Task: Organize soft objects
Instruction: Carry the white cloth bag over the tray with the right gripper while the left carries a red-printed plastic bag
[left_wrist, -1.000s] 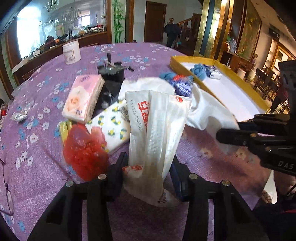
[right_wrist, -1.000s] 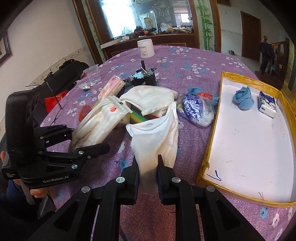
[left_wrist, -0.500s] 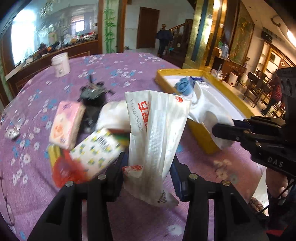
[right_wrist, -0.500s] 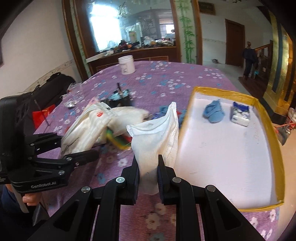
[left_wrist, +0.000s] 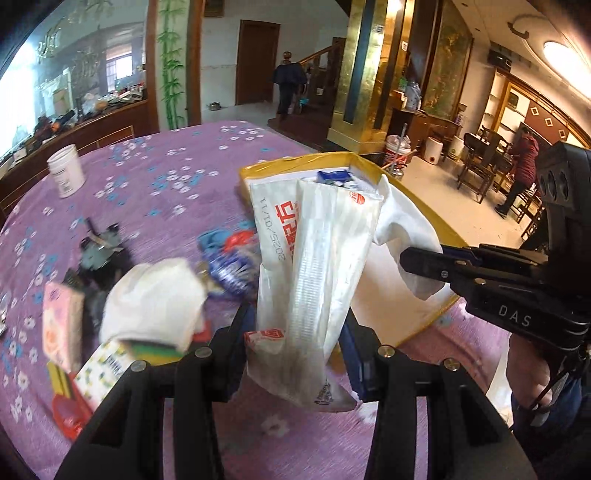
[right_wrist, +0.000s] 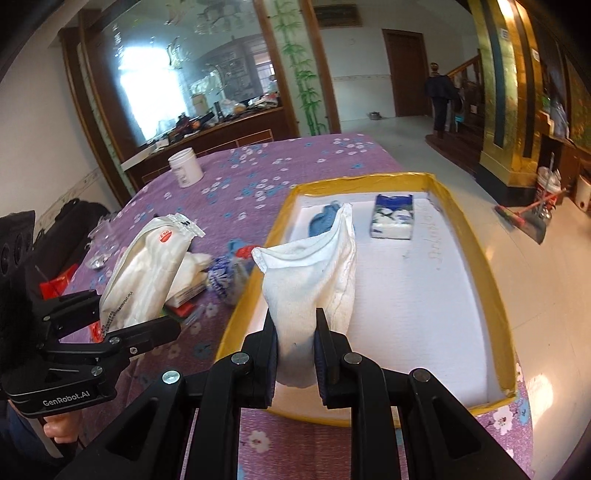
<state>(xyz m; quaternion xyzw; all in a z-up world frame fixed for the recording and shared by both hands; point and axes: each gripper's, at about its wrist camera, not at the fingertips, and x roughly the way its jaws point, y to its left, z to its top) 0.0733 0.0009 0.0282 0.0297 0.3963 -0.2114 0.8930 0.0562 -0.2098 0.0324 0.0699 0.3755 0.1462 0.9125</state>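
Note:
My left gripper (left_wrist: 295, 339) is shut on a white plastic tissue pack with red print (left_wrist: 314, 266) and holds it upright above the purple table, near the tray's left rim. It also shows in the right wrist view (right_wrist: 147, 266). My right gripper (right_wrist: 295, 350) is shut on a white cloth (right_wrist: 314, 266) and holds it over the near left part of the yellow-rimmed white tray (right_wrist: 476, 258). In the tray lie a blue cloth (right_wrist: 321, 225) and a blue-and-white tissue pack (right_wrist: 393, 221).
On the purple flowered tablecloth (left_wrist: 155, 177) left of the tray lie a white cloth bundle (left_wrist: 155, 299), a pink tissue pack (left_wrist: 61, 325), a patterned pack (left_wrist: 107, 369), a blue-and-red bag (left_wrist: 229, 258), a black object (left_wrist: 101, 251) and a white jar (left_wrist: 66, 170).
Both grippers have moved right with their loads, from over the pile towards the tray. The white cloth now hangs over the tray's inside.

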